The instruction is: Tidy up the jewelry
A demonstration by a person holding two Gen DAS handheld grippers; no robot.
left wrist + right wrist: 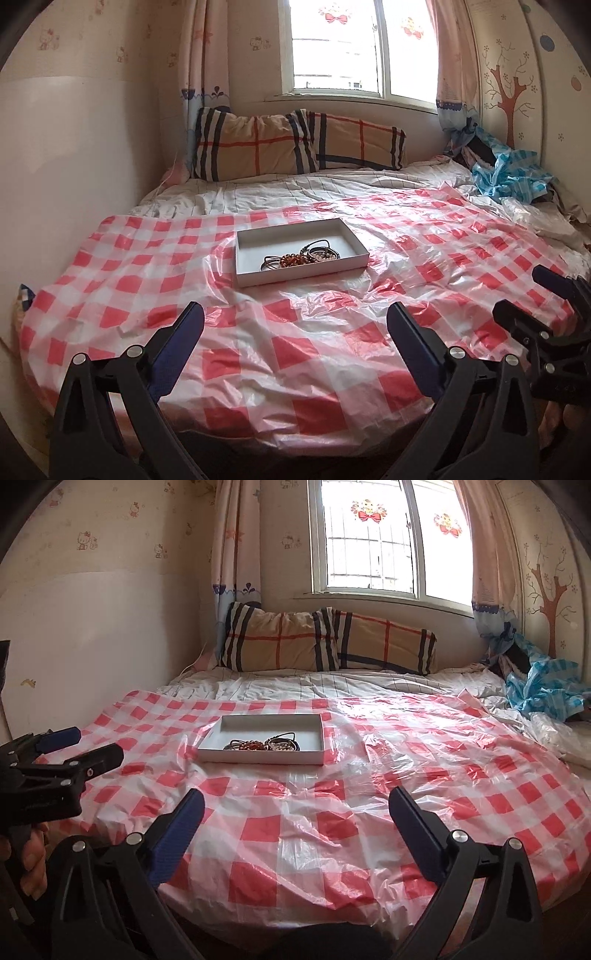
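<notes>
- The bed (184,332) is lying under a red-checked plastic sheet (332,830), stretching ahead of both grippers.
- The white tray (258,278) is sitting well ahead — beaded jewelry (295,258) bunched inside.
- The left hand-held gripper (295,325) and right hand-held gripper (297,808) are gaping wide — nothing between them.

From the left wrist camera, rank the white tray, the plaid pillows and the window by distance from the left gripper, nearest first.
From the left gripper:
1. White tray, mid-bed, holding bracelets.
2. Plaid pillows, at the head of the bed.
3. Window, on the back wall above them.
</notes>
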